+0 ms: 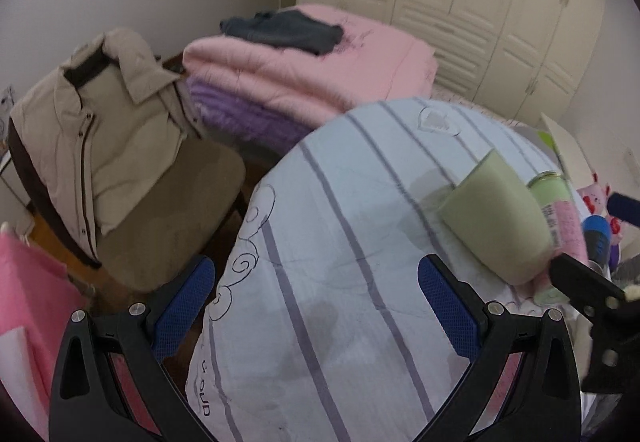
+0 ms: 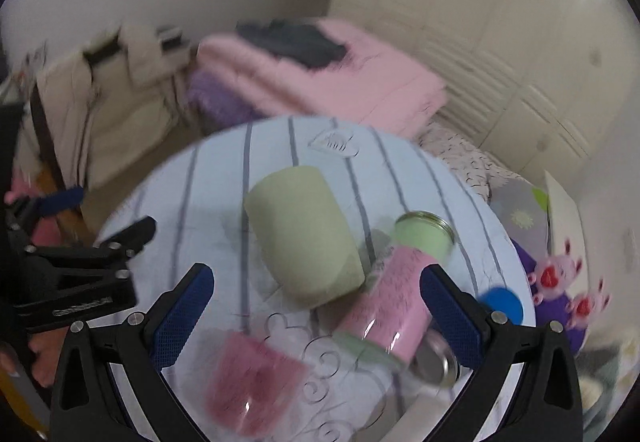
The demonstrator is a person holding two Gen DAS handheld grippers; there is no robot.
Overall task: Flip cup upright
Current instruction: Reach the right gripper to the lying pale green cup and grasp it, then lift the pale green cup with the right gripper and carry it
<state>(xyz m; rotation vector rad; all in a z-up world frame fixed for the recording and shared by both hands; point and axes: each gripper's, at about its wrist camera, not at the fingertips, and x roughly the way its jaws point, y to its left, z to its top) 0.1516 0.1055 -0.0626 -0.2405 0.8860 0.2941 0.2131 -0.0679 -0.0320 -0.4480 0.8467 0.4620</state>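
A pale green cup (image 2: 302, 234) stands upside down on the round table with a striped light-blue cloth (image 2: 192, 186). It also shows at the right of the left wrist view (image 1: 494, 214). My right gripper (image 2: 316, 306) is open, above the table just in front of the green cup, holding nothing. My left gripper (image 1: 316, 306) is open and empty over the table's left part; it shows at the left of the right wrist view (image 2: 100, 230). The right wrist view is blurred.
A pink and green bottle (image 2: 394, 296) lies beside the green cup. A pink tumbler (image 2: 250, 382) sits near the front edge and a blue lid (image 2: 502, 302) at the right. A chair with a beige jacket (image 1: 100, 146) and folded pink blankets (image 1: 312, 70) stand behind the table.
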